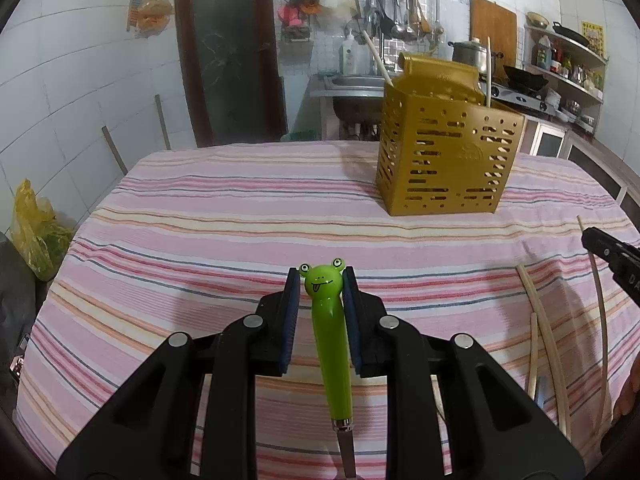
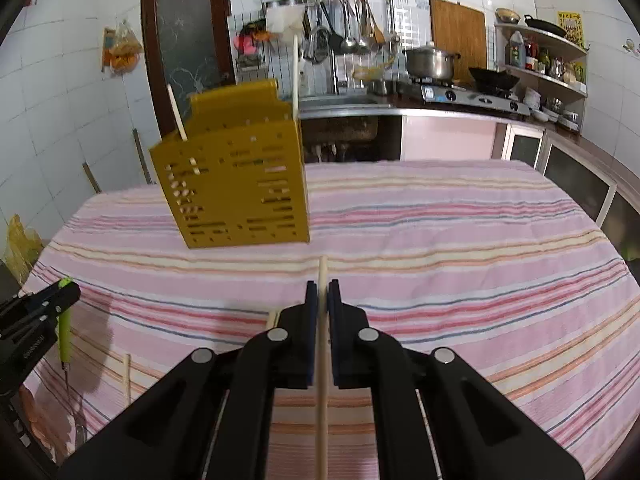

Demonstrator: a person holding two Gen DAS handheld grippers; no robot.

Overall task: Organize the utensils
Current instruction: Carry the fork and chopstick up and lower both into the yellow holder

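1. The left tongs (image 1: pixel 321 276), in the lower centre of the left wrist view, are closed on a green frog-headed utensil (image 1: pixel 329 344); its frog face sits between the blue pads and its metal shaft runs down out of the frame.
2. The right tongs (image 2: pixel 322 290), in the lower centre of the right wrist view, are clamped nearly shut on a pale chopstick (image 2: pixel 322 360) that pokes out just past the tips.
3. A gold perforated utensil holder (image 1: pixel 448 152) stands upright on the striped tabletop (image 1: pixel 240 208), in the upper right of the left wrist view and the upper left of the right wrist view.
4. Two chopsticks stand in the holder, one leaning at its left corner (image 1: pixel 376 58), one upright at its right (image 1: pixel 488 72).
5. More loose chopsticks (image 1: pixel 544 340) lie on the tabletop at the lower right of the left wrist view.
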